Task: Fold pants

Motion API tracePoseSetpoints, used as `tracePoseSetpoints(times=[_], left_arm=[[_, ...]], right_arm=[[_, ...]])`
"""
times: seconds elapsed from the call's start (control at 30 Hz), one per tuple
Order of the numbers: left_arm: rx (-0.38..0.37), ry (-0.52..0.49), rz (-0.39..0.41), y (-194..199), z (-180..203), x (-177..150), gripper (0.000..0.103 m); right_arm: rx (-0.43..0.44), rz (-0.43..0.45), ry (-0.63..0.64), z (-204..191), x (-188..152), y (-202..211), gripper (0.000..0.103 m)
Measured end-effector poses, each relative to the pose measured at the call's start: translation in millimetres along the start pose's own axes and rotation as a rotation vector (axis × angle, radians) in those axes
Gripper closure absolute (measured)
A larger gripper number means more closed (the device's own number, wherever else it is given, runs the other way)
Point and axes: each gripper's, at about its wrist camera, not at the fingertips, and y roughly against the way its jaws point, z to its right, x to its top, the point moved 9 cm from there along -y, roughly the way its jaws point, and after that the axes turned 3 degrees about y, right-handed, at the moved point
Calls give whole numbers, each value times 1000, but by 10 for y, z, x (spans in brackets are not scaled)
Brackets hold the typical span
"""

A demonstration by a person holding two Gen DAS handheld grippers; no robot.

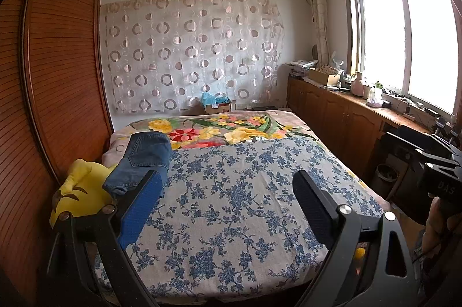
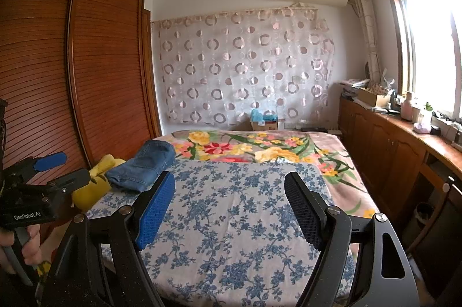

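Observation:
Blue denim pants [image 1: 141,159] lie folded into a compact bundle at the left side of the bed, on the edge of the blue-flowered sheet [image 1: 239,209]. They also show in the right wrist view [image 2: 144,165]. My left gripper [image 1: 228,185] is open and empty, held above the near part of the bed, to the right of the pants. My right gripper [image 2: 231,188] is open and empty too, above the same sheet [image 2: 239,220]. The left gripper also shows at the left edge of the right wrist view [image 2: 57,165].
A yellow plush toy [image 1: 78,191] lies beside the pants at the bed's left edge. A wooden wardrobe [image 1: 57,76] stands along the left. A low wooden cabinet [image 1: 346,110] with clutter runs under the window on the right. A multicoloured floral blanket [image 1: 219,131] covers the far bed.

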Motion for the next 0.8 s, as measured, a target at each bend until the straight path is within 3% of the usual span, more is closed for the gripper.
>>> tracePoseSetpoints(times=[0.8], left_arm=[[-1,2,0,6,-12,-4,11]], right_arm=[[6,0,-2,23,31,10,23]])
